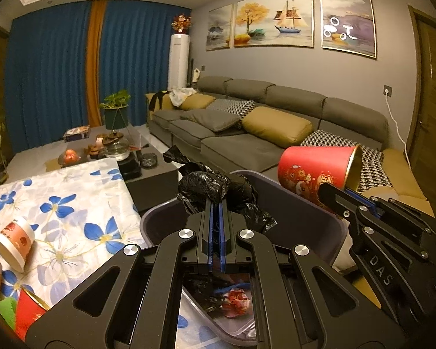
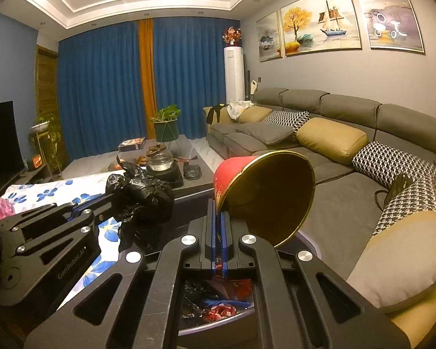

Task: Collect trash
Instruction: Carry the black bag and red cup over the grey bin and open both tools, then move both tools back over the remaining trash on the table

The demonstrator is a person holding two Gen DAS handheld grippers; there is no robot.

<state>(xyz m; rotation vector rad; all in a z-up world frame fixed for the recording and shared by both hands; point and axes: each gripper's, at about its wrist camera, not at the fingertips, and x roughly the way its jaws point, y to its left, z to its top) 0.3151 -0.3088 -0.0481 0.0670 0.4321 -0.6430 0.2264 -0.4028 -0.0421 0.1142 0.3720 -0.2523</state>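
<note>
My left gripper (image 1: 217, 203) is shut on a crumpled black plastic bag (image 1: 215, 187) and holds it over the grey bin (image 1: 305, 218). It shows in the right wrist view as a dark bundle (image 2: 142, 200). My right gripper (image 2: 219, 206) is shut on the rim of a red paper cup with a gold inside (image 2: 273, 195). It holds the cup tilted above the bin; the cup also shows in the left wrist view (image 1: 314, 168). Red wrappers and black plastic (image 1: 235, 299) lie in the bin bottom.
A floral-cloth table (image 1: 66, 203) at left carries two orange-printed paper cups (image 1: 14, 241), a red cup (image 1: 29, 314) and a green item. A dark coffee table (image 1: 148, 174) with a tea set stands beyond. A grey sofa (image 1: 247, 142) with cushions runs along the right.
</note>
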